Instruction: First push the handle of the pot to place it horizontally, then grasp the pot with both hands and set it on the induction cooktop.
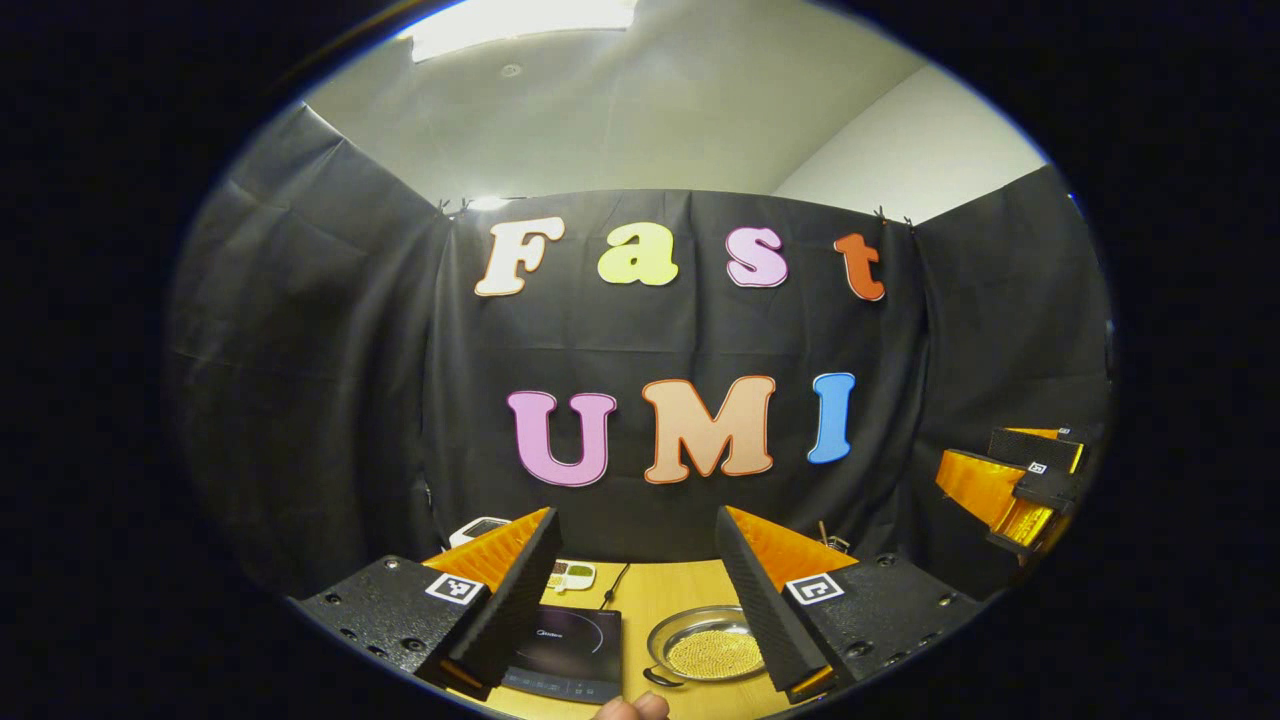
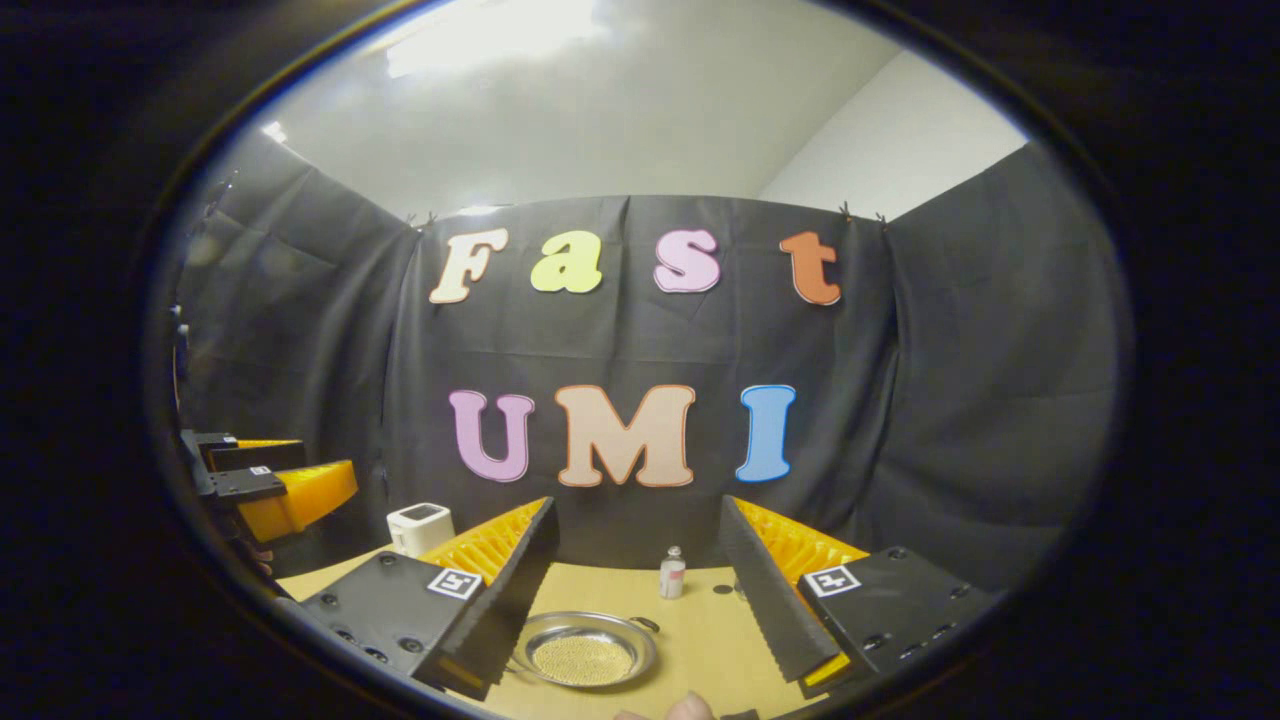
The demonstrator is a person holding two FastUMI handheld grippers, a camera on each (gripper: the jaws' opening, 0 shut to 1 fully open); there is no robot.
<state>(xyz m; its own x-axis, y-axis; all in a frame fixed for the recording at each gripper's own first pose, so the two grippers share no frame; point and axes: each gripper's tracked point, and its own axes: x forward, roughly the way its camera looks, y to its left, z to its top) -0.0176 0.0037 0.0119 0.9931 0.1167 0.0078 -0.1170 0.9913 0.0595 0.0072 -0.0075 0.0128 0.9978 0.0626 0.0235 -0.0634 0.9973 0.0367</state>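
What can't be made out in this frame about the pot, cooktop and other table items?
- Pot handle direction: left gripper view, right side behind a finger; right gripper view, pot partly behind a finger.
- Cooktop: left gripper view, left edge behind a finger; panel too small.
- Bottle contents: right gripper view, too small.
- White device: right gripper view, too small to identify.

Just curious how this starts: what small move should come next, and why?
Probably lower the open right gripper toward the pot to push its handle. The pot sits on the table beside the induction cooktop, and both grippers hover above it.
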